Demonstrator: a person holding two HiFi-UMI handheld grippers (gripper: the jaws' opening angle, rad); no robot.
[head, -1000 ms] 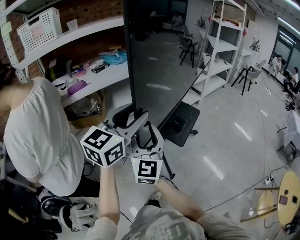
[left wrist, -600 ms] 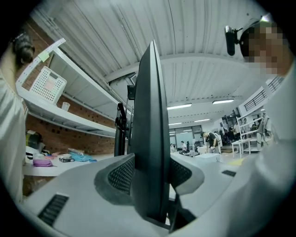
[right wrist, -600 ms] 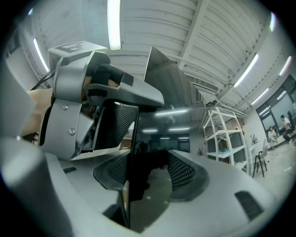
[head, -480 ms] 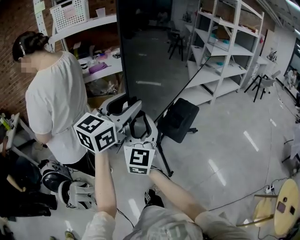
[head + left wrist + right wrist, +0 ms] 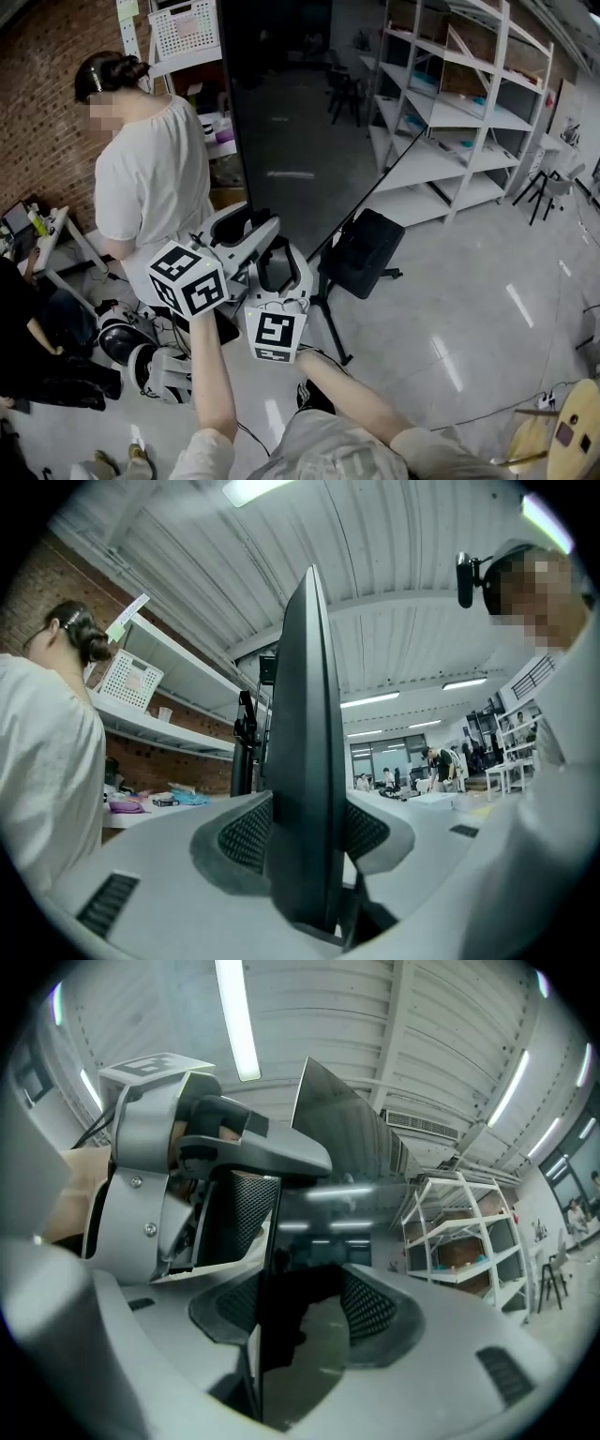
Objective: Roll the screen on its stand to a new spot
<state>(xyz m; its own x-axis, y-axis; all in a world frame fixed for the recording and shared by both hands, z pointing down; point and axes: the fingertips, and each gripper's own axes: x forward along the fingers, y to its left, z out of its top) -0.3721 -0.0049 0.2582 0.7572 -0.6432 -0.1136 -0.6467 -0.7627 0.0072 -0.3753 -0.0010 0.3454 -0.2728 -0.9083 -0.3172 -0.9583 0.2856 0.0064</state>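
The tall dark screen (image 5: 291,122) stands on its black stand (image 5: 330,314), seen in the head view's middle. Both grippers clamp its lower left edge. My left gripper (image 5: 251,232) holds the edge a little higher, with its marker cube toward me. Just below it, my right gripper (image 5: 281,262) holds the same edge. In the left gripper view the screen (image 5: 305,742) runs edge-on between the pads (image 5: 246,834), which press on it. The right gripper view shows the glossy screen (image 5: 309,1335) caught between the mesh pads (image 5: 367,1305), and the left gripper (image 5: 187,1176) just above.
A person in a white top (image 5: 155,187) stands close at the left, by a desk against the brick wall (image 5: 47,112). Gear lies on the floor (image 5: 141,361) at their feet. White shelf racks (image 5: 469,103) stand behind the screen. A round wooden stool (image 5: 562,431) is at the lower right.
The screen and both grippers have travelled level across the floor. The person in white, the desk and the shelf racks have slid rightward in the head view. Both grips stay unchanged.
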